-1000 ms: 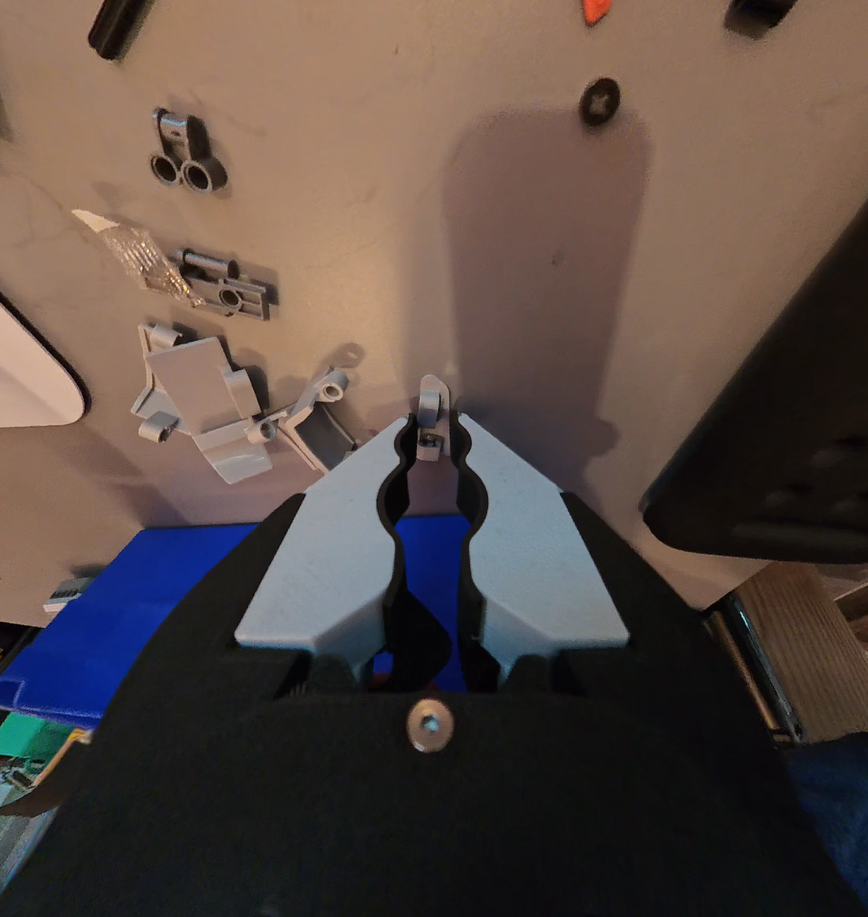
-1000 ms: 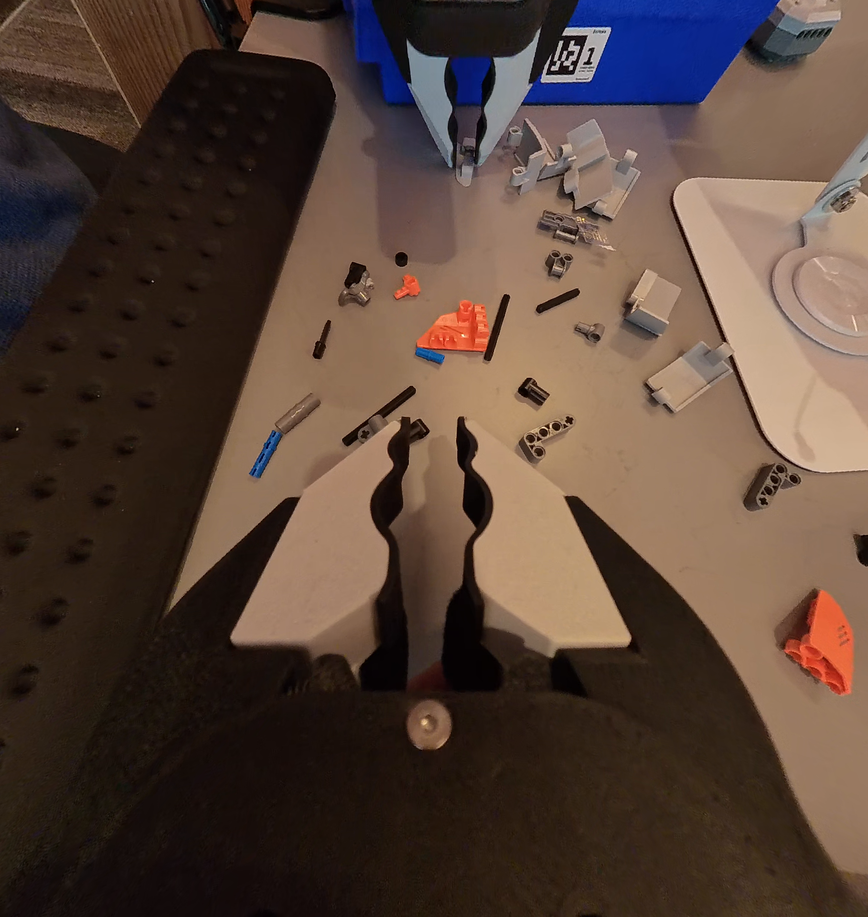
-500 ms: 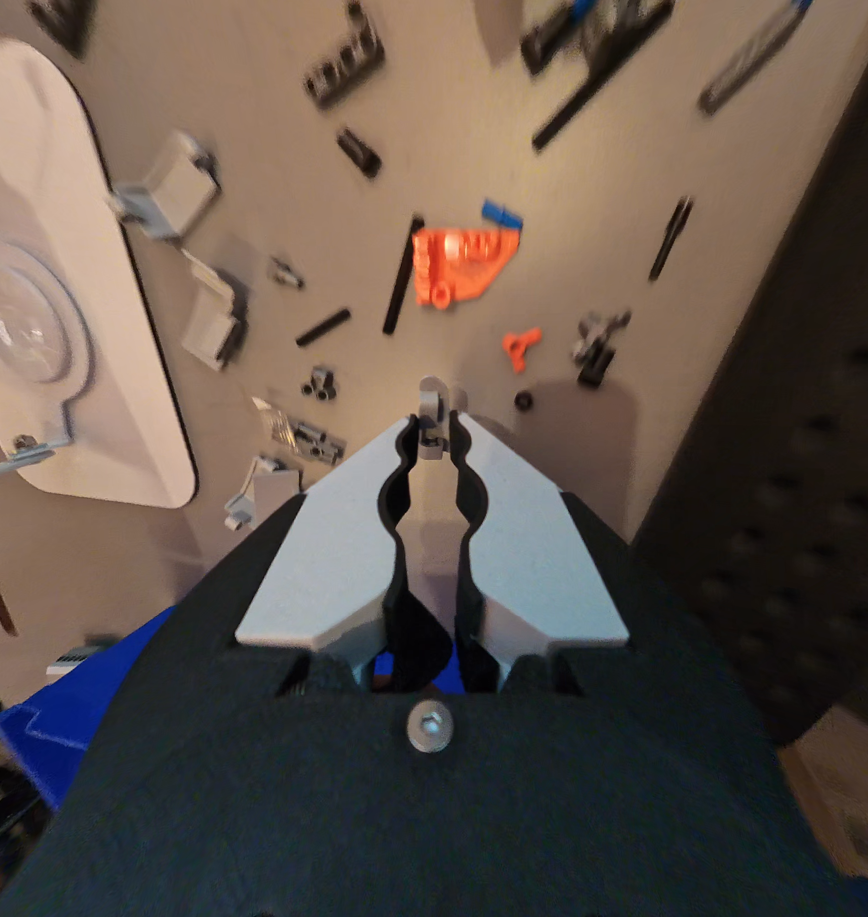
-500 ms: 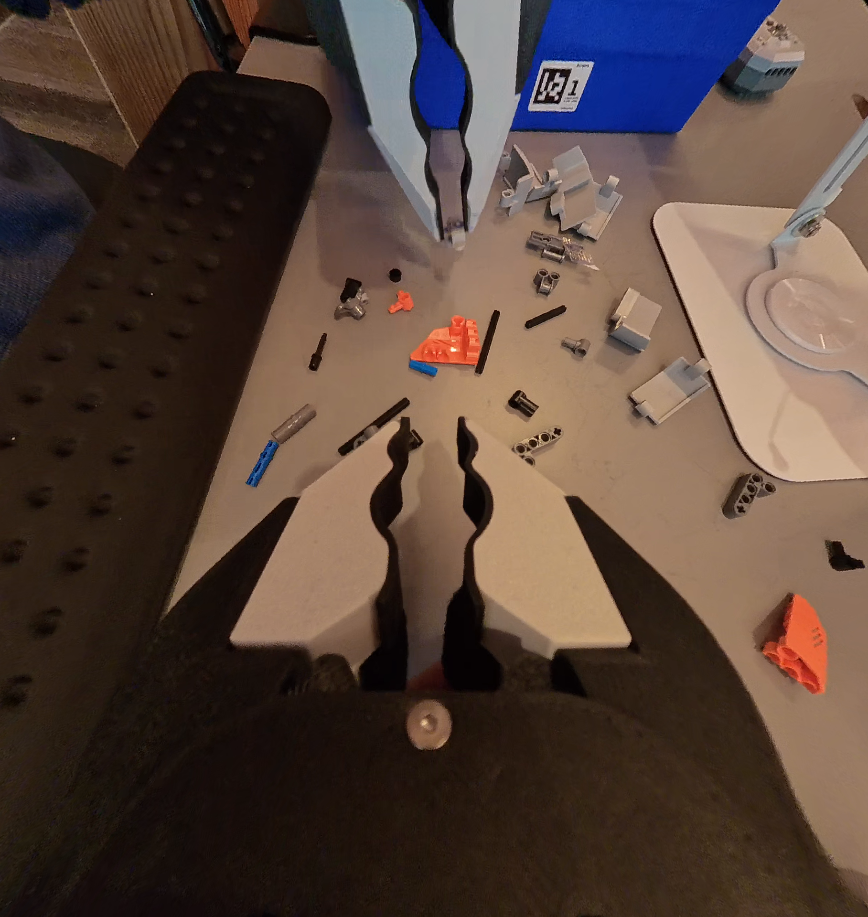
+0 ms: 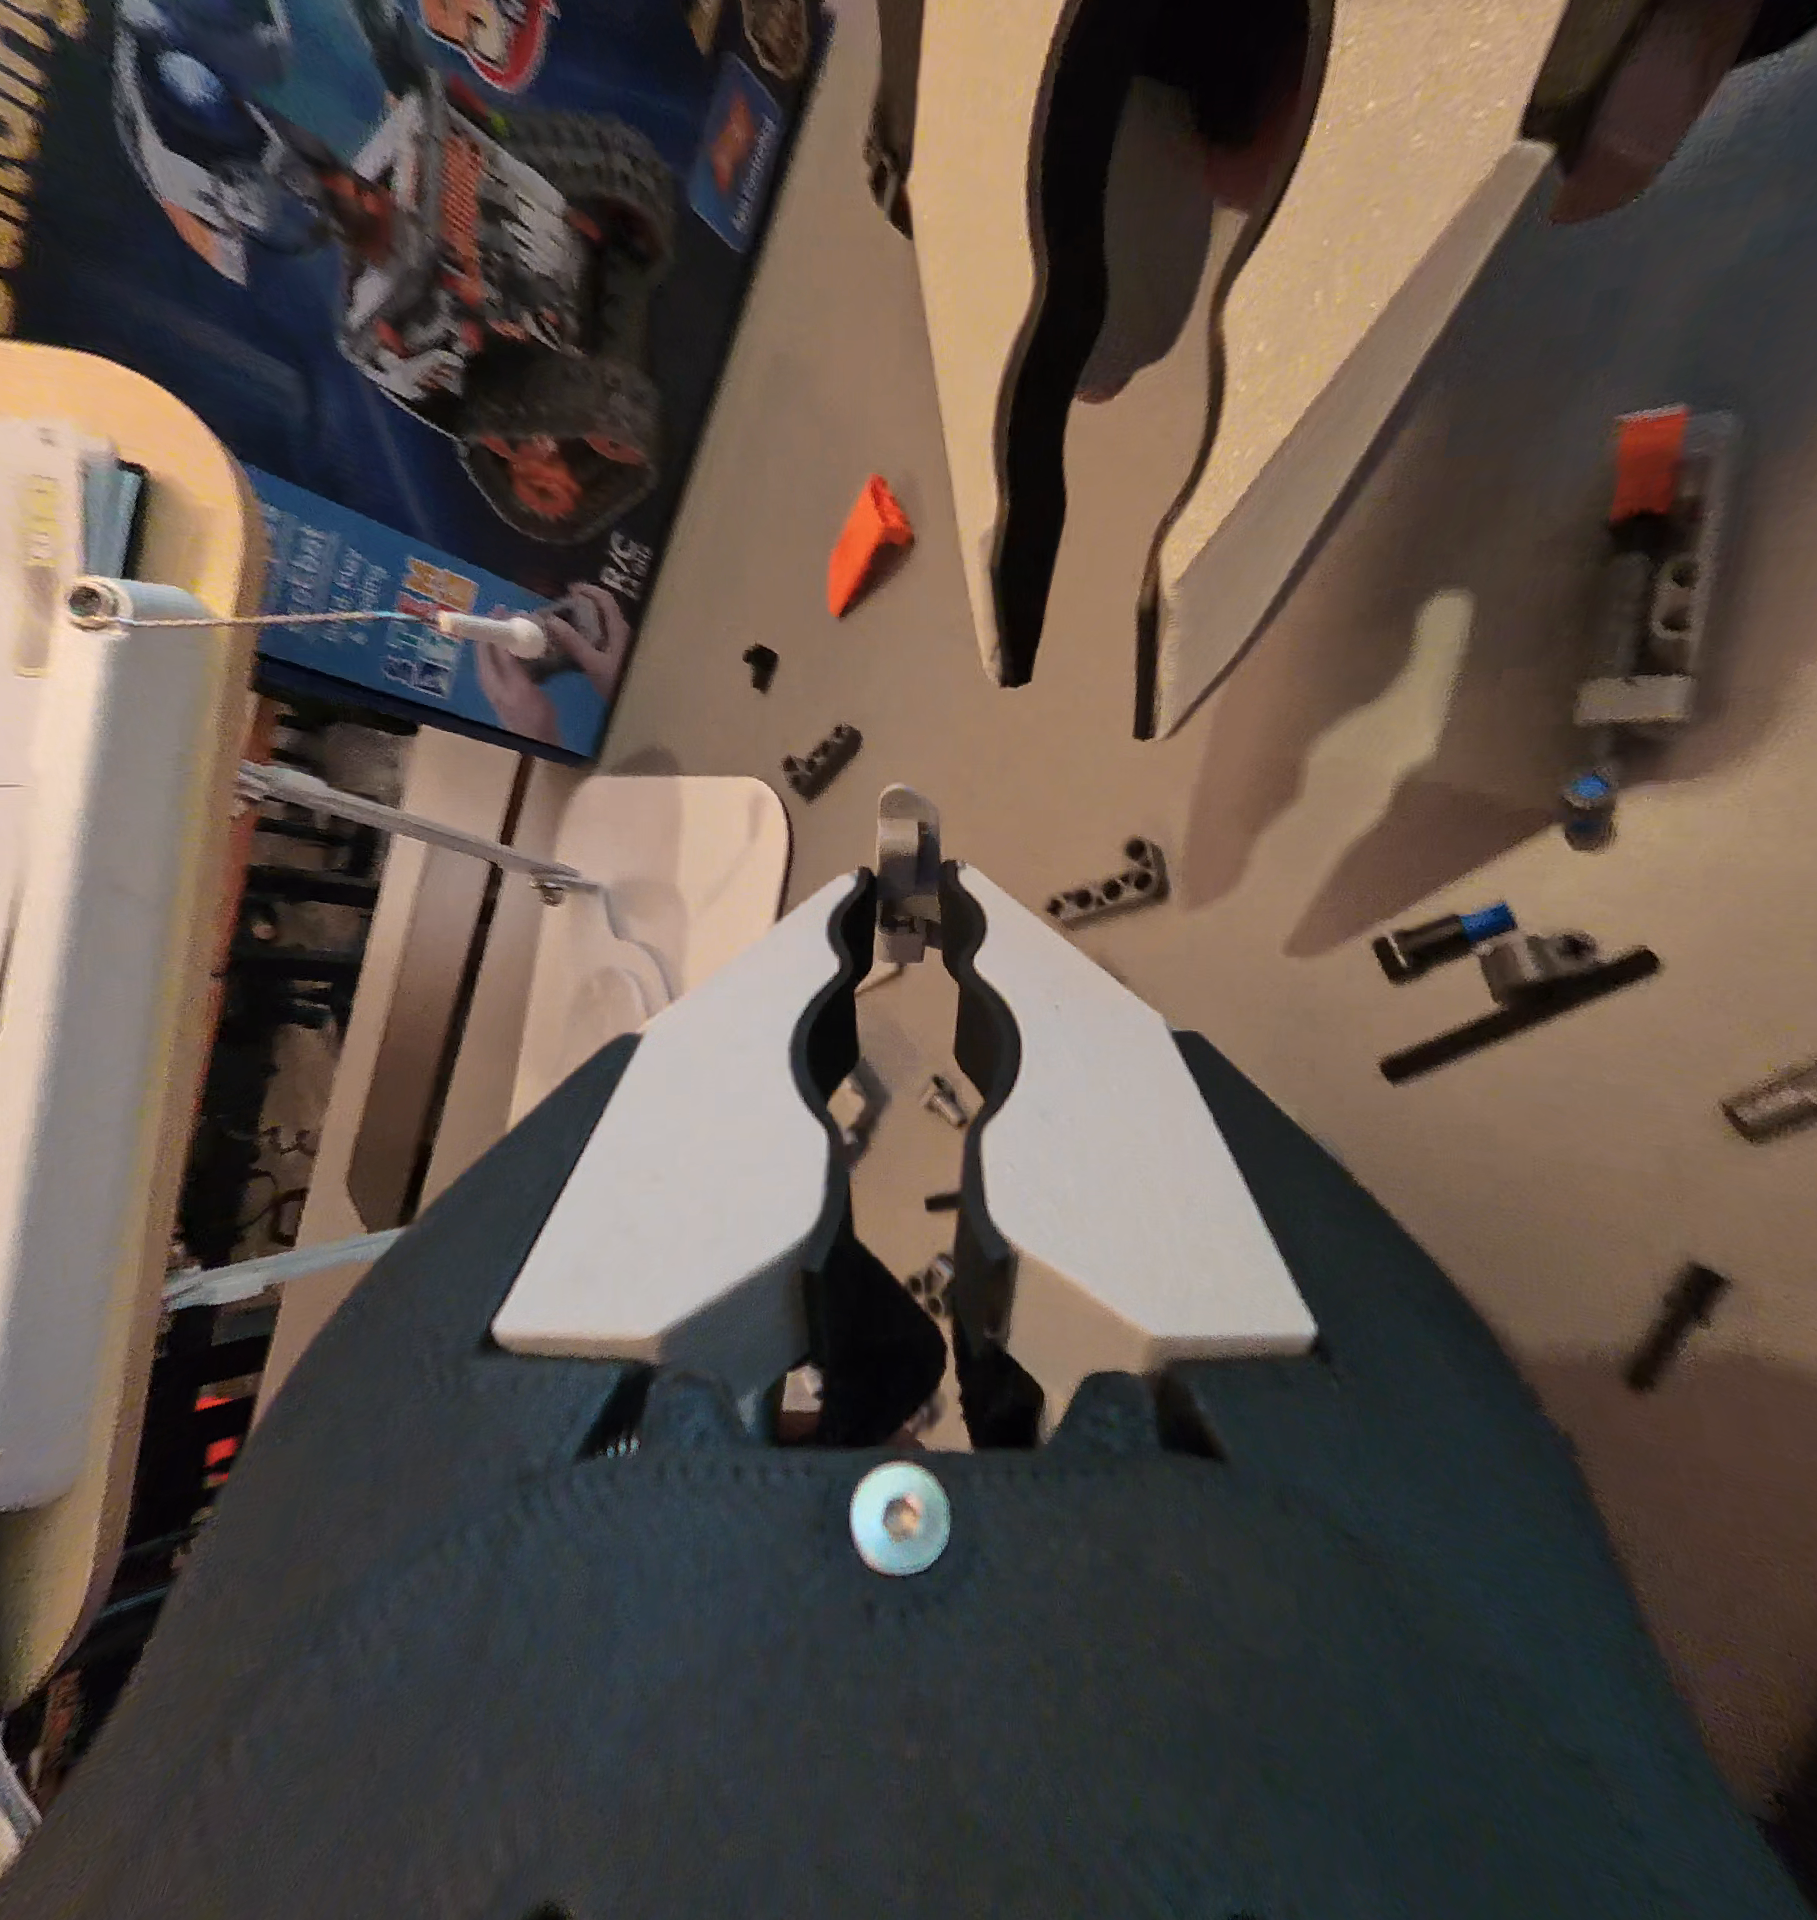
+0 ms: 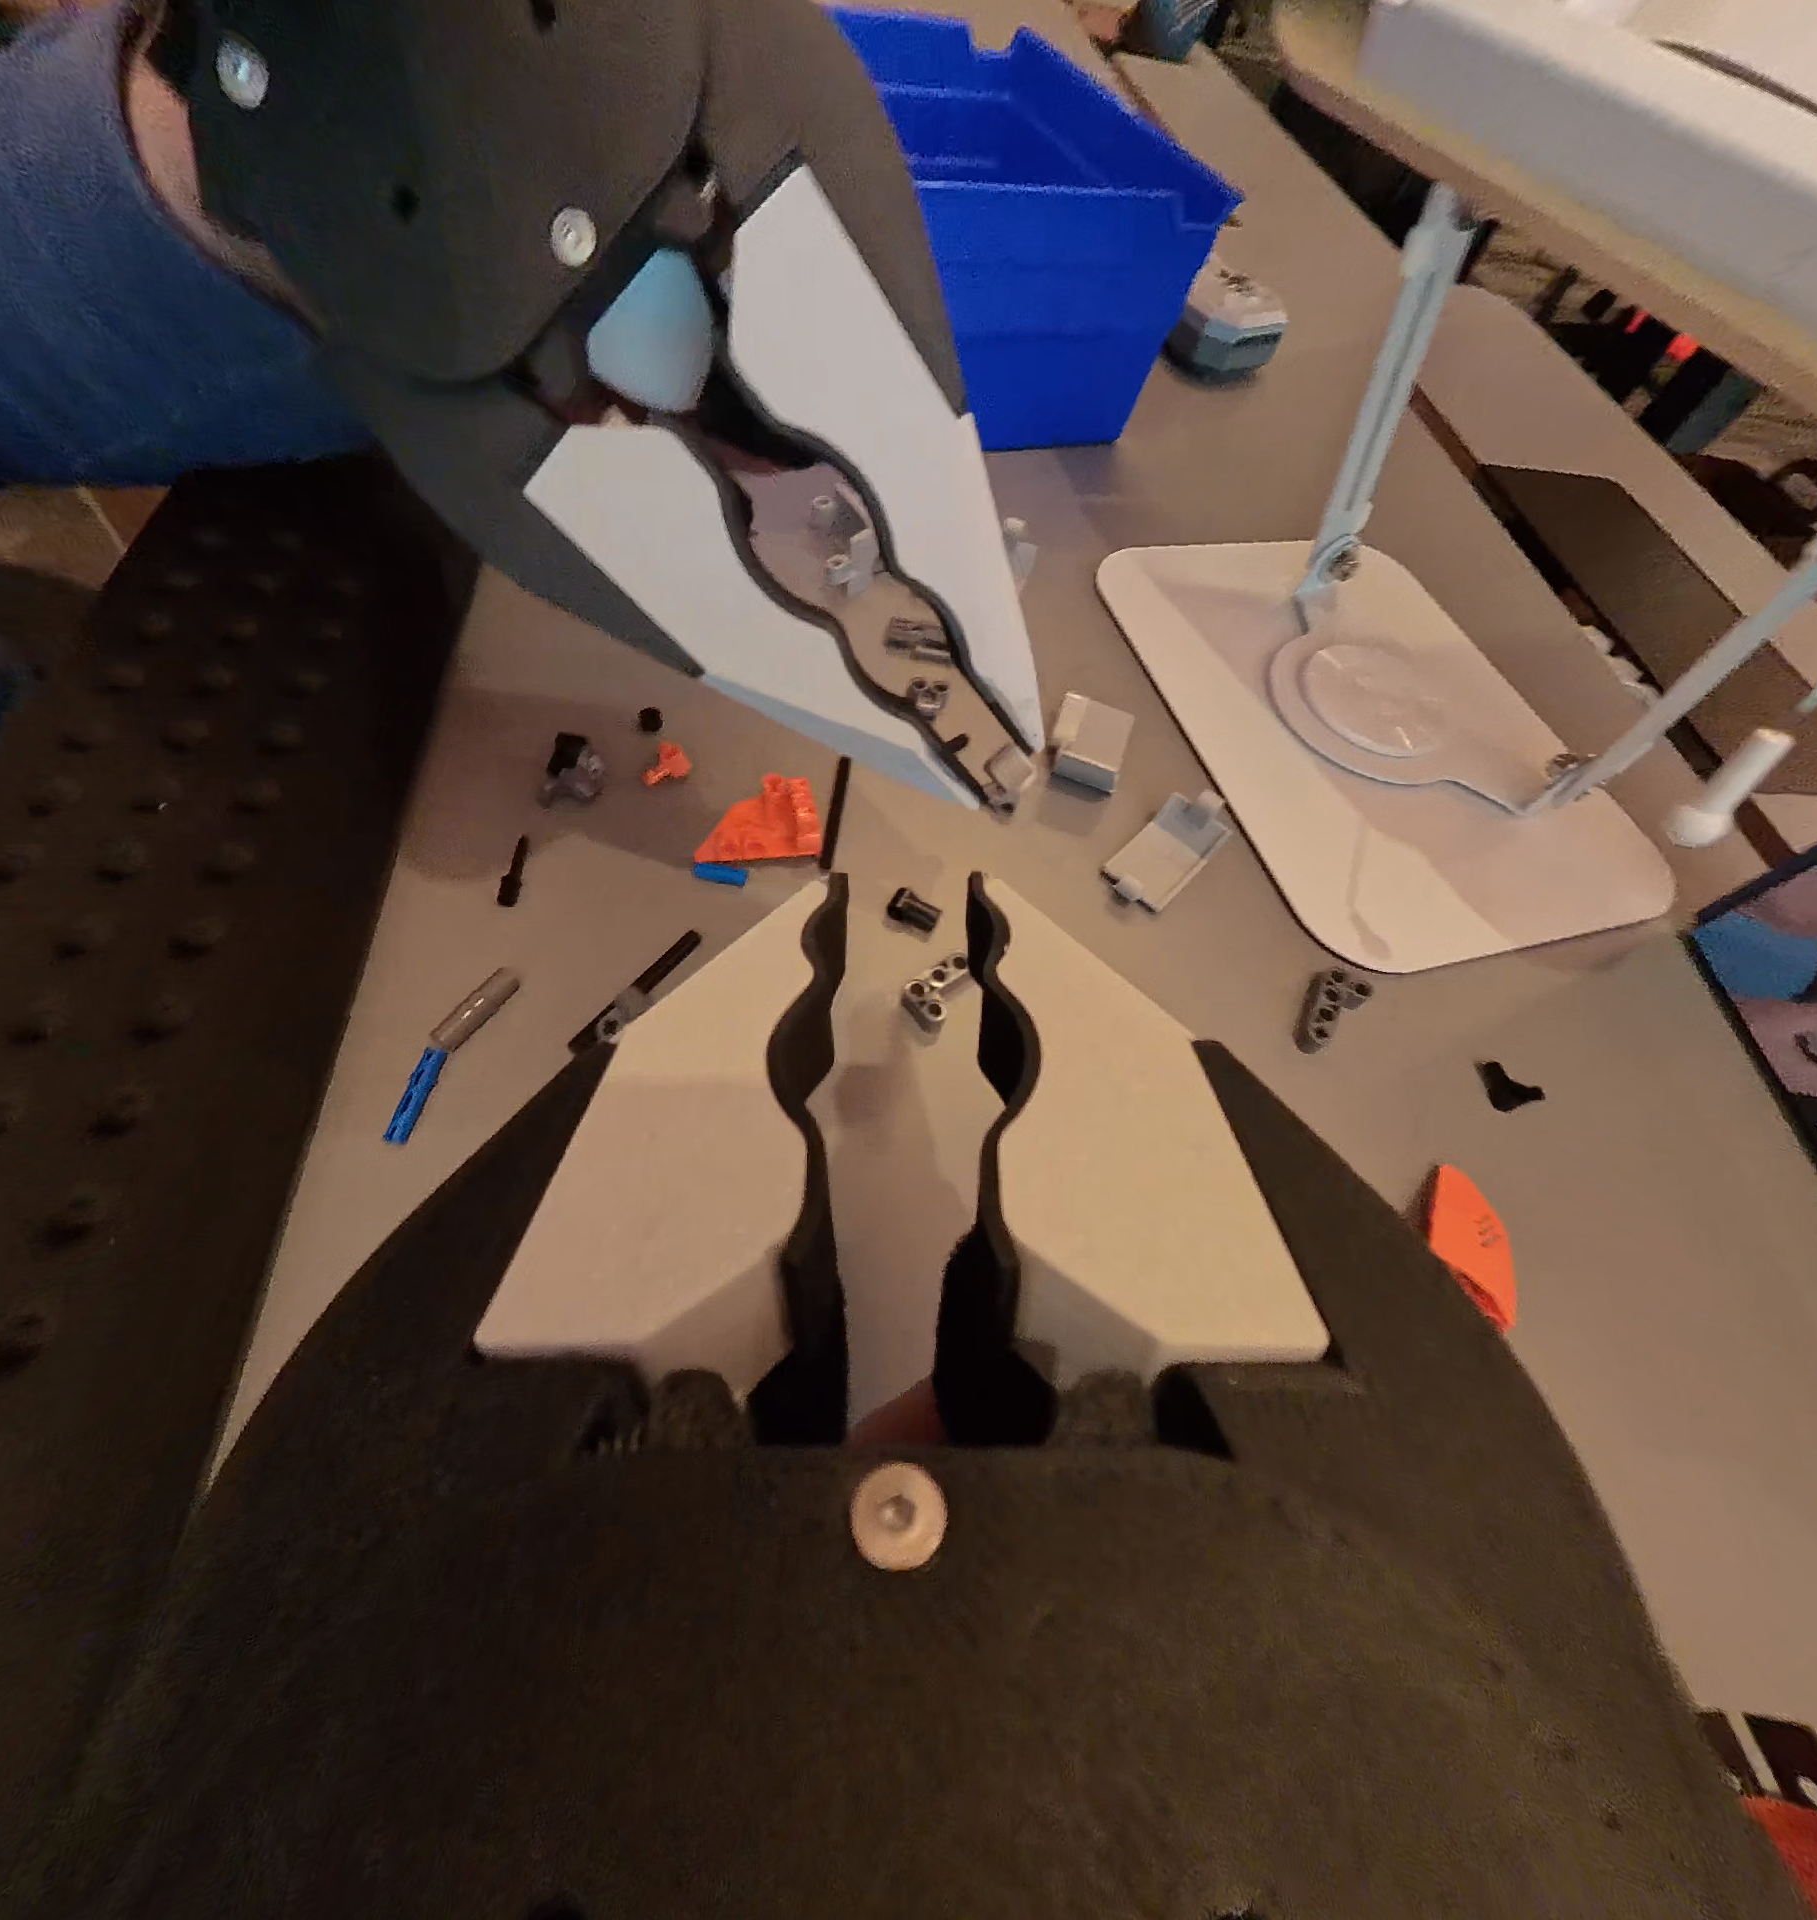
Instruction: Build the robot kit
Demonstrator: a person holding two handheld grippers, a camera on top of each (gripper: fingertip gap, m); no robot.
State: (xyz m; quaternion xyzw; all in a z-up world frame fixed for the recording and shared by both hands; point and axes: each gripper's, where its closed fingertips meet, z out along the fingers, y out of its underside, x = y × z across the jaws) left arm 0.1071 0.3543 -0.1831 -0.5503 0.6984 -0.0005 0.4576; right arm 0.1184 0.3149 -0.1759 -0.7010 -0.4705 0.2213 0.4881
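Observation:
My left gripper (image 5: pixel 906 885) is shut on a small grey brick piece (image 5: pixel 904 831) that sticks out past its tips, held above the grey table (image 5: pixel 1247 1039). In the right wrist view the left gripper (image 6: pixel 1006 781) hangs tilted at upper left, with its tips near a grey box piece (image 6: pixel 1089 740). My right gripper (image 6: pixel 904 883) is open and empty, low over the table. A black connector (image 6: pixel 912 909) and a grey L beam (image 6: pixel 935 992) lie between its fingers. It also shows at the top of the left wrist view (image 5: pixel 1080 701).
Loose pieces lie scattered: an orange plate (image 6: pixel 764 826), an orange wedge (image 6: pixel 1470 1236), black axles, and grey panels (image 6: pixel 1164 847). A blue bin (image 6: pixel 1039 239) stands at the back, a white stand base (image 6: pixel 1382 748) at right, a black studded mat (image 6: pixel 156 831) at left, and a toy box (image 5: pixel 364 260). My hands' fingertips stand some 4 cm from each other. The orange plate (image 6: pixel 764 826) is about 9 cm from my left fingertips.
My left gripper has lifted away from the blue bin and swung across the table toward the right gripper, still holding the grey piece. My right gripper stays open and has shifted slightly forward.

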